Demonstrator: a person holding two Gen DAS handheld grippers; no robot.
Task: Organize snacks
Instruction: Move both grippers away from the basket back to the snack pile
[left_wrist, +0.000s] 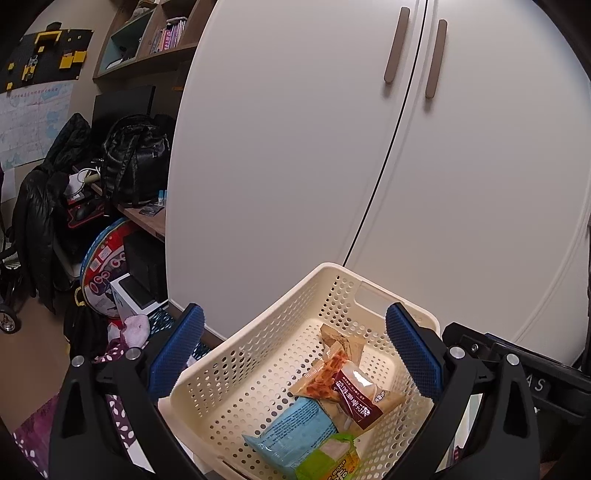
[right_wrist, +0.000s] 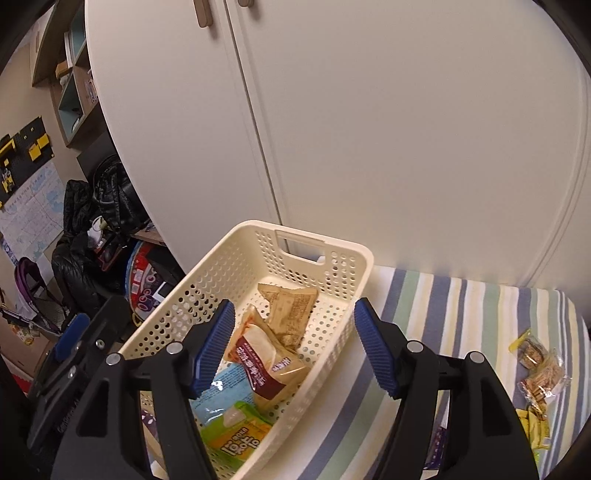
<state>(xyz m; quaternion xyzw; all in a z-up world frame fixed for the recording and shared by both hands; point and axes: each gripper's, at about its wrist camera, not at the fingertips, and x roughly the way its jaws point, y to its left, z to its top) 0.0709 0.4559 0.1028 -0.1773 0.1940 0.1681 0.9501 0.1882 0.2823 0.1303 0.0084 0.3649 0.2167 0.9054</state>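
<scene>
A cream perforated basket (left_wrist: 266, 354) (right_wrist: 229, 273) sits on a striped cloth and holds several snack packets: a beige one (right_wrist: 291, 302), a brown-and-white one (left_wrist: 358, 398) (right_wrist: 264, 363), an orange one (left_wrist: 321, 376), a light blue one (left_wrist: 291, 432) and a green one (right_wrist: 236, 439). My left gripper (left_wrist: 295, 354) is open above the basket with nothing between its blue pads (left_wrist: 413, 354). My right gripper (right_wrist: 293, 347) is open too, straddling the basket's right wall, empty. The left gripper's body (right_wrist: 70, 369) shows at the left of the right wrist view.
White cupboard doors (left_wrist: 332, 147) stand close behind the basket. Several loose wrapped snacks (right_wrist: 539, 369) lie on the striped cloth (right_wrist: 461, 314) at the right. To the left are a desk with a black bag (left_wrist: 136, 158), jackets and floor clutter.
</scene>
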